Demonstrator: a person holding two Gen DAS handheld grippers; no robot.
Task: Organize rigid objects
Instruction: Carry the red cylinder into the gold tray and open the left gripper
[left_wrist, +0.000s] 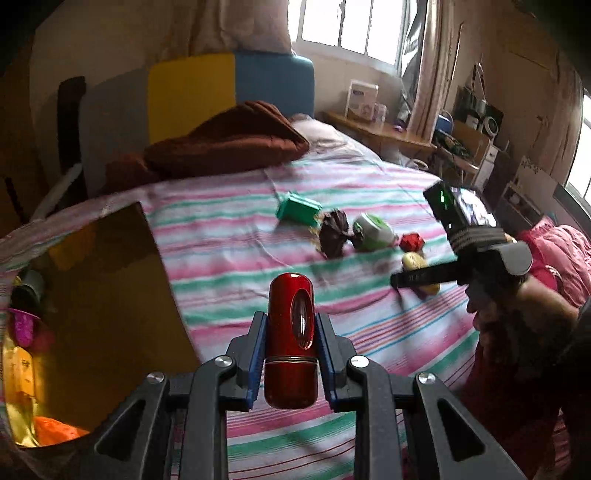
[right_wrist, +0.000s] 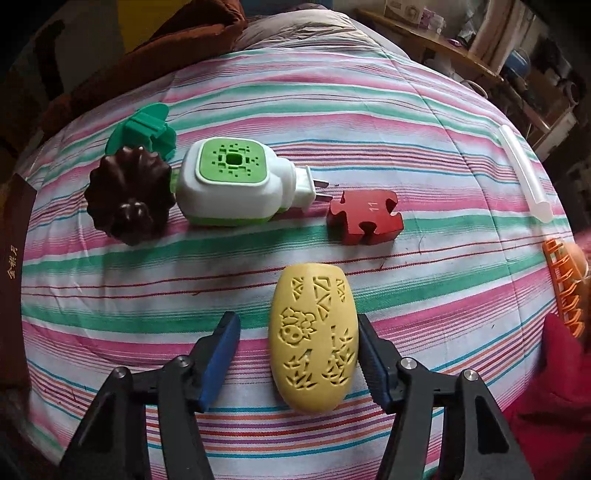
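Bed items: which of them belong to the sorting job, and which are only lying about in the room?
Job things:
- red capsule, gripped in the left tongs
- yellow carved oval, between the open right tongs
- red puzzle block
- green-white plug-in device
- dark fluted mould
- green plastic piece
- box, already holding items

Lying about:
- brown blanket
- wooden desk

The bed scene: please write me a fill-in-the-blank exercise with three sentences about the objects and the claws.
1. The left claw is shut on a red ____.
2. The number printed on the red puzzle piece is ____.
3. The yellow carved oval lies between the open pads of the ____ claw.

Missing words: capsule; 11; right
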